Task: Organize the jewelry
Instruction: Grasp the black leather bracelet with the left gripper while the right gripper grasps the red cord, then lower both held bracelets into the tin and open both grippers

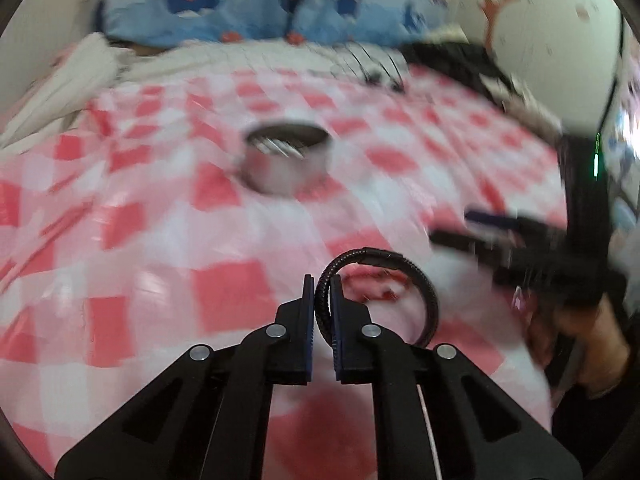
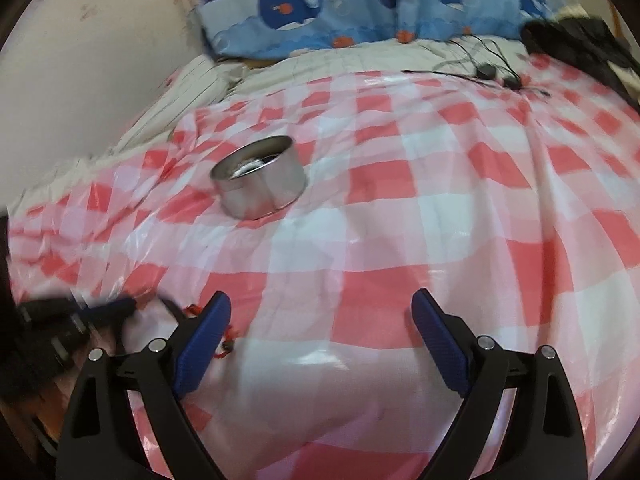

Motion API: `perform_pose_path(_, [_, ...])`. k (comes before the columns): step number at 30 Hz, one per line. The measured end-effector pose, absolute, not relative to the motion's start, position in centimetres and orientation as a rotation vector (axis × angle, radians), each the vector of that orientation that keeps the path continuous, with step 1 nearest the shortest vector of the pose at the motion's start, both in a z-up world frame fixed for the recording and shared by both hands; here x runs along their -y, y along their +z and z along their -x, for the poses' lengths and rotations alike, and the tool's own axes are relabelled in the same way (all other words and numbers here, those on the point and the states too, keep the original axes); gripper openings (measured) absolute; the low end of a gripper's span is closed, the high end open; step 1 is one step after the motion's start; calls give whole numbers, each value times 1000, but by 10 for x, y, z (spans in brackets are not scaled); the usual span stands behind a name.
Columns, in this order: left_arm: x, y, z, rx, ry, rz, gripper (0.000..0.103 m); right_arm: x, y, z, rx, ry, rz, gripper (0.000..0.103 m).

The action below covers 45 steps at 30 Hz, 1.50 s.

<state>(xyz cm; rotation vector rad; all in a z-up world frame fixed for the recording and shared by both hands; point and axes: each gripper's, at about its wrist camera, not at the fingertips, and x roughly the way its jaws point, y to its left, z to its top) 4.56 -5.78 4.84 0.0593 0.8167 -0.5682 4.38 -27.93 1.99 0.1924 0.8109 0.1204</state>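
Observation:
My left gripper is shut on a black braided bracelet, whose loop arcs up and to the right of the fingertips, above the checked cloth. A round metal tin stands open farther ahead, with something silvery inside; it also shows in the right wrist view. My right gripper is open and empty over the cloth. A red string piece lies by its left finger. The right gripper appears blurred at the right of the left wrist view.
A red-and-white checked plastic cloth covers the bed. A blue whale-print pillow lies at the back. Black cables and small devices lie at the far right, with dark fabric beyond. A wall is at left.

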Motion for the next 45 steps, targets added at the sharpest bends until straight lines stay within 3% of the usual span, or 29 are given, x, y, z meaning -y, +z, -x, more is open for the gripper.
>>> perform_pose_path(6, [23, 62, -61, -780, -505, 75, 7, 220, 22, -46, -839, 279, 58, 86])
perform_pose_path(8, [23, 63, -62, -780, -503, 77, 7, 205, 15, -51, -886, 318, 127, 76])
perform_pose_path(10, [26, 64, -63, -779, -508, 73, 7, 198, 5, -57, -947, 357, 152, 47])
perform_pose_path(11, [26, 63, -63, -779, -509, 73, 7, 199, 3, -58, -953, 368, 147, 37])
perform_pose_path(12, [27, 64, -63, -778, -510, 73, 7, 200, 3, -59, -959, 376, 141, 12])
perform_pose_path(18, [35, 63, -65, -783, -510, 73, 7, 223, 9, -58, -956, 394, -31, 11])
perform_pose_path(27, [64, 73, -104, -764, -500, 39, 7, 266, 84, -80, -736, 338, -204, 11])
perform_pose_path(32, [86, 72, -143, -764, -483, -3, 7, 272, 100, -117, -710, 339, -223, 11])
perform_pose_path(42, [124, 46, -226, -794, -444, -59, 8, 236, 62, -199, -793, 327, -113, 11])
perform_pose_path(44, [122, 39, -230, -823, -430, -71, 8, 229, 41, -214, -867, 311, -68, 14])
perform_pose_path(45, [118, 38, -227, -818, -425, -74, 10, 228, 36, -215, -880, 296, -58, 20])
